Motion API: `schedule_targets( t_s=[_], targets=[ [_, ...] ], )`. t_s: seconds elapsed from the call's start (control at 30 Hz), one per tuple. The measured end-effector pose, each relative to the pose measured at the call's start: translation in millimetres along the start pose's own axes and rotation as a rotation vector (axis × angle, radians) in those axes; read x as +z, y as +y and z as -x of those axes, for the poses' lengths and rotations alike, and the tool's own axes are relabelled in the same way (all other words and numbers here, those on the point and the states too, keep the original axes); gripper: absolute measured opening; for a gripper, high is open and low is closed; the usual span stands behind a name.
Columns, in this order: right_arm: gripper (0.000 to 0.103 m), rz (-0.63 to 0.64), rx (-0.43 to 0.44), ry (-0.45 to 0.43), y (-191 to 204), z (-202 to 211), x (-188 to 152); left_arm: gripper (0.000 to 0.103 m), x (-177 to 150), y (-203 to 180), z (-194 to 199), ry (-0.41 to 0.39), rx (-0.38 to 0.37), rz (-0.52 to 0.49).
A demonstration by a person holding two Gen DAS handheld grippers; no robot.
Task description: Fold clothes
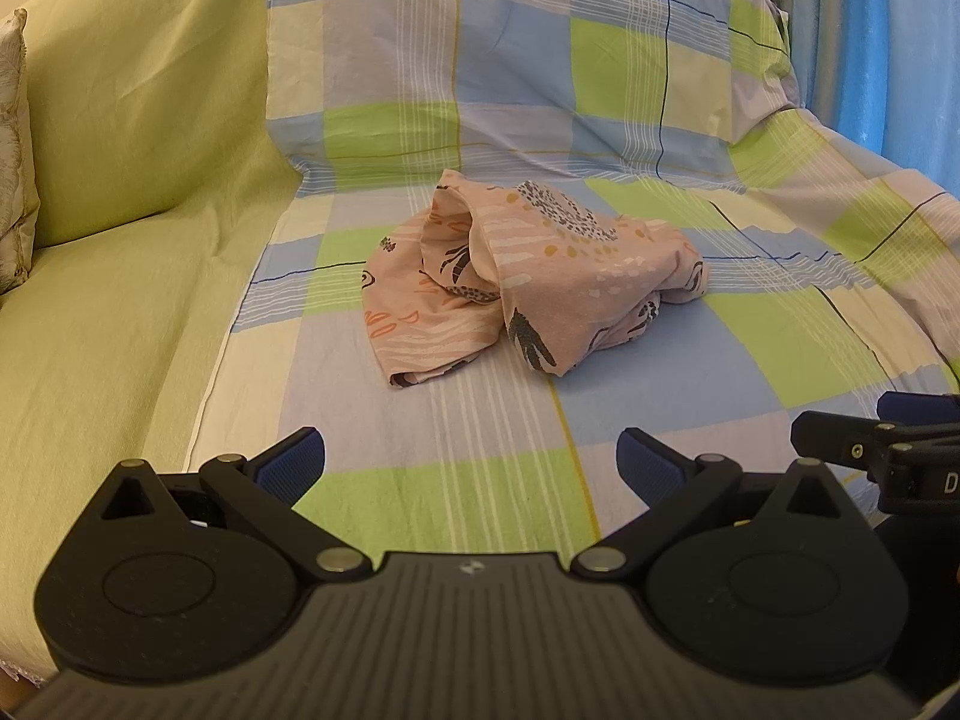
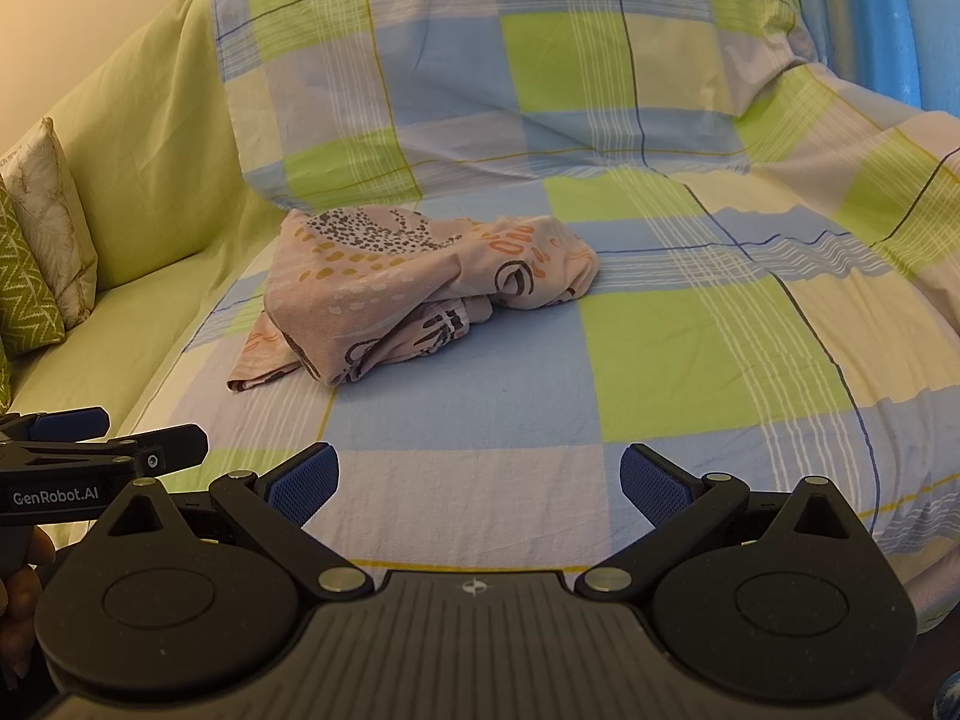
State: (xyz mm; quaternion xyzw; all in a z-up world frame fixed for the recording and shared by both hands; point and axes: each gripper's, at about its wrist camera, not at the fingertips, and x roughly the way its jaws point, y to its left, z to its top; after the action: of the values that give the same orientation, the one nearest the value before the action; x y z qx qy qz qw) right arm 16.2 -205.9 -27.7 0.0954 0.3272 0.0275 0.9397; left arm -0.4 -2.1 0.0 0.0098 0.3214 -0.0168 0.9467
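Pink printed cotton garment [image 1: 528,276], soft and crumpled into a lumpy heap, lies mid-seat on a sofa under a checked blue, green and cream sheet [image 1: 750,324]. Heap's long axis runs across the seat, left to right; a flat flap trails toward the near left. Left tongs [image 1: 471,462] and right tongs [image 2: 479,477] hover short of it, both spread wide, ribbed blue pads [image 2: 303,483] bare.

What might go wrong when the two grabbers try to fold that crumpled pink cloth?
The pink cloth lies bunched in overlapping layers, so an open left gripper or right gripper may pinch several layers together and not find an edge. The checked sheet beneath is loose and wrinkled, so a finger could snag it too. Both grippers sit close side by side and might bump.
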Motion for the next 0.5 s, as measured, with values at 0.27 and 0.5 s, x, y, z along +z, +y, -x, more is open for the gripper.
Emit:
schedule_targets(
  t_s=[0.27, 0.5],
  targets=[
    [0.103, 0.000, 0.000, 0.000, 0.0, 0.6, -1.1, 0.102, -0.3, 0.3, 0.5, -0.001, -0.002, 0.001],
    [0.103, -0.002, 0.000, -0.001, -0.9, 0.3, -1.2, 0.102, -1.3, -0.1, -0.1, -0.002, -0.005, 0.005]
  ],
)
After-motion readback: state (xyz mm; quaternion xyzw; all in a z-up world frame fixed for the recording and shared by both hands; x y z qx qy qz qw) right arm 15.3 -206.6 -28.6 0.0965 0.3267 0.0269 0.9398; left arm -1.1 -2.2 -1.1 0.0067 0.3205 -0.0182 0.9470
